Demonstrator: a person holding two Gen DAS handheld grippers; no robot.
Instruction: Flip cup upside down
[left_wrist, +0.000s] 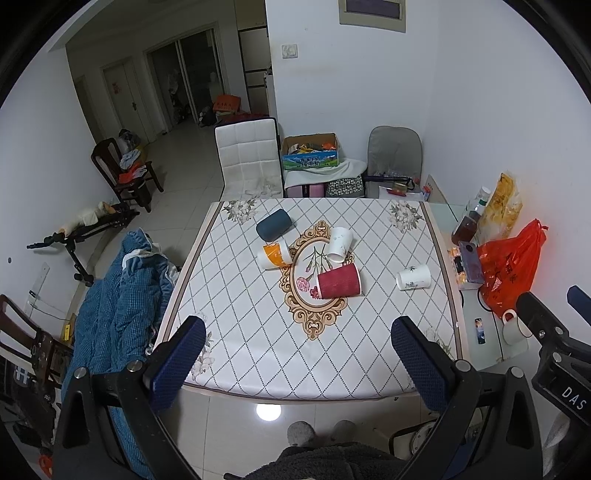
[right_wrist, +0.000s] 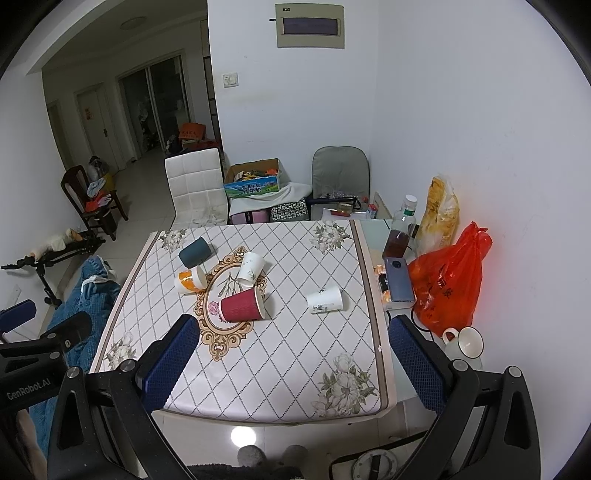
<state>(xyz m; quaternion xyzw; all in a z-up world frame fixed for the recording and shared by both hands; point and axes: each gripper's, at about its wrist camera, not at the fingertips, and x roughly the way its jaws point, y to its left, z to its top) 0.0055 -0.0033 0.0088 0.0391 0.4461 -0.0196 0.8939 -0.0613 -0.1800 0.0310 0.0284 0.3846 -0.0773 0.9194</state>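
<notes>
i hold my left gripper (left_wrist: 297, 363) and my right gripper (right_wrist: 293, 363) above the near edge of the counter (left_wrist: 258, 362), both with jaws spread wide and nothing between them. five cups lie on their sides on the patterned cloth, and i place them by the red ribbed cup (left_wrist: 339, 281), which rests on the ornate oval print in the middle with its mouth toward the right. just behind it lies a white cup with a plant sketch (left_wrist: 340, 244); to its far left lies an orange-and-white cup (left_wrist: 274, 254), with a dark teal cup (left_wrist: 274, 223) beyond that one. well to the right of the red cup lies another white cup (left_wrist: 413, 277), near the cloth's right border. further right, off the cloth, sit an orange plastic bag (right_wrist: 448, 282) and an upright white mug (right_wrist: 466, 342).
</notes>
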